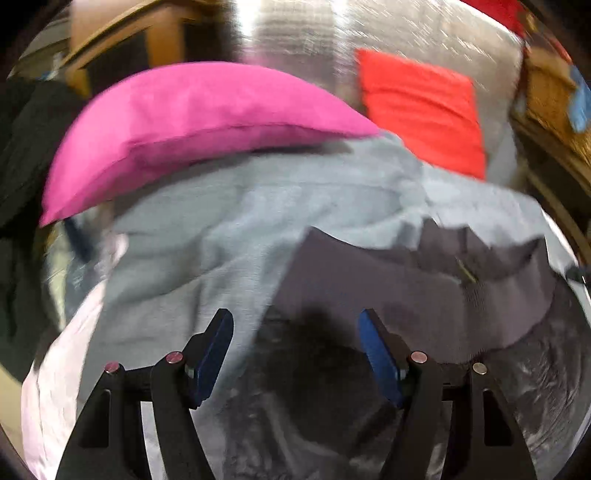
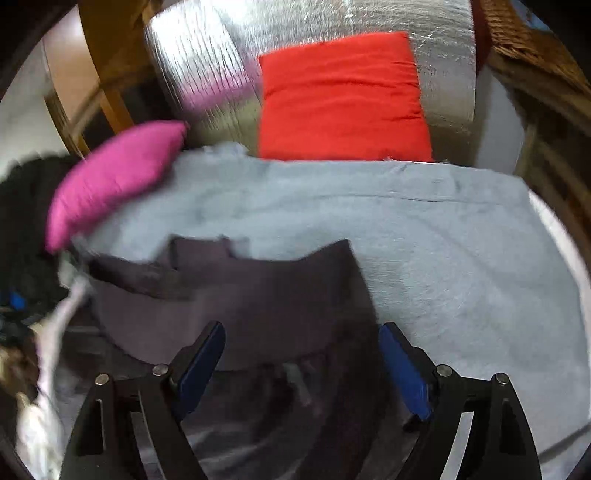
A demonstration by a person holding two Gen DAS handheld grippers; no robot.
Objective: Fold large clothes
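A dark grey garment [image 1: 406,280] [image 2: 258,291] lies folded over on a light grey-blue cloth [image 1: 221,221] [image 2: 443,240] that is spread across the surface. My left gripper [image 1: 295,321] hovers over the garment's near edge, jaws open, nothing between the blue pads [image 1: 210,362]. My right gripper [image 2: 302,330] is also open above the same garment's near edge, and its pads [image 2: 404,373] touch nothing. Both views are motion-blurred.
A pink pillow [image 1: 184,122] [image 2: 110,177] rests on the cloth's far left and a red cushion [image 1: 421,110] [image 2: 343,96] leans on a silver foil backing [image 2: 443,44]. A white cloth [image 1: 55,369] [image 2: 48,350] and dark clothes [image 2: 22,221] lie at the left. A wicker basket [image 2: 517,33] stands at the far right.
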